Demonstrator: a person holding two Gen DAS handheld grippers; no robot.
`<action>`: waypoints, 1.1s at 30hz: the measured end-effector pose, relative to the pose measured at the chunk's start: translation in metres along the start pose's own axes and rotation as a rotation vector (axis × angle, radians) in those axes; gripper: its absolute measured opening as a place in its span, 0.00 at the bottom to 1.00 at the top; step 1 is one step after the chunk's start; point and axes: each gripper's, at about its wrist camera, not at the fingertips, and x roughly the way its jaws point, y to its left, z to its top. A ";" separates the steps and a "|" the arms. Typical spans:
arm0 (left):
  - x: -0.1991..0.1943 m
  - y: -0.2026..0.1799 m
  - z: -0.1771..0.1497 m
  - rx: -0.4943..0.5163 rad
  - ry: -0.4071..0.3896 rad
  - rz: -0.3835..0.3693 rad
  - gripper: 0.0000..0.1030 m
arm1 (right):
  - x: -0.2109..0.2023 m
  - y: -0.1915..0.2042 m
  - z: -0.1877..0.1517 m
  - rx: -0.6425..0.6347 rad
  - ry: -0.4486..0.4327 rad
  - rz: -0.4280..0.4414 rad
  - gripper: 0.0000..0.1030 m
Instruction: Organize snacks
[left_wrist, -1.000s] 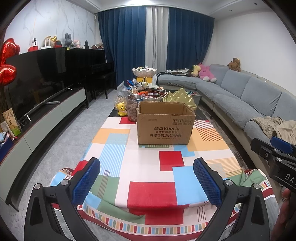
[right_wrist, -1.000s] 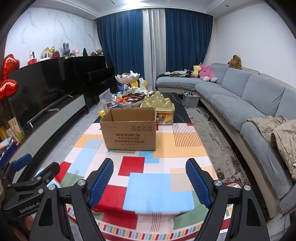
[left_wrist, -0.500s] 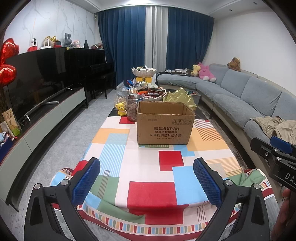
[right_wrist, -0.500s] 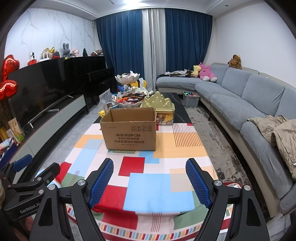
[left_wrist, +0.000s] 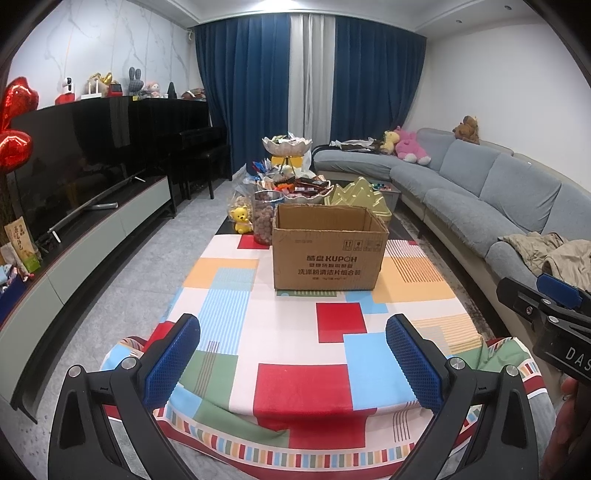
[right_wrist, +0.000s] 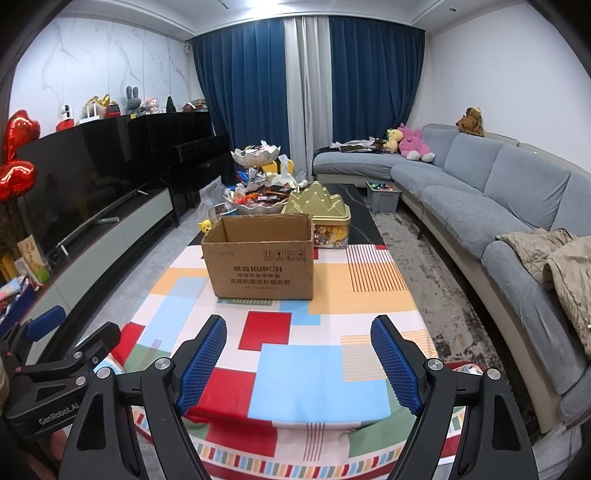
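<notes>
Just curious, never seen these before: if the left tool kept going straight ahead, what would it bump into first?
Probably the cardboard box: the left tool, open, points over the patterned tablecloth toward it.

The bench (left_wrist: 332, 369) is covered by a colour-block cloth (right_wrist: 317, 369). An open cardboard box (left_wrist: 328, 251) stands on the cloth. Behind it, on bare dark bench top, stand a gold tin (right_wrist: 325, 214), snack bowls (right_wrist: 258, 205) and a jar (left_wrist: 264, 218).

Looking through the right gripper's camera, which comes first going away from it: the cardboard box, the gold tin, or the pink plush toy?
From the right gripper:
1. Cardboard box, straight ahead on the patterned cloth.
2. Gold tin, just behind the box, slightly right.
3. Pink plush toy, far back right on the sofa.
</notes>
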 end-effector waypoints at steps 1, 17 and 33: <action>0.000 0.000 0.000 0.000 -0.001 0.000 0.99 | 0.000 0.000 0.000 0.000 0.000 0.001 0.79; -0.001 -0.001 0.002 -0.005 0.002 -0.008 1.00 | 0.001 0.000 0.000 0.003 0.002 0.002 0.79; 0.000 -0.003 0.003 -0.002 -0.010 -0.002 1.00 | 0.001 -0.001 0.001 0.004 0.003 0.002 0.79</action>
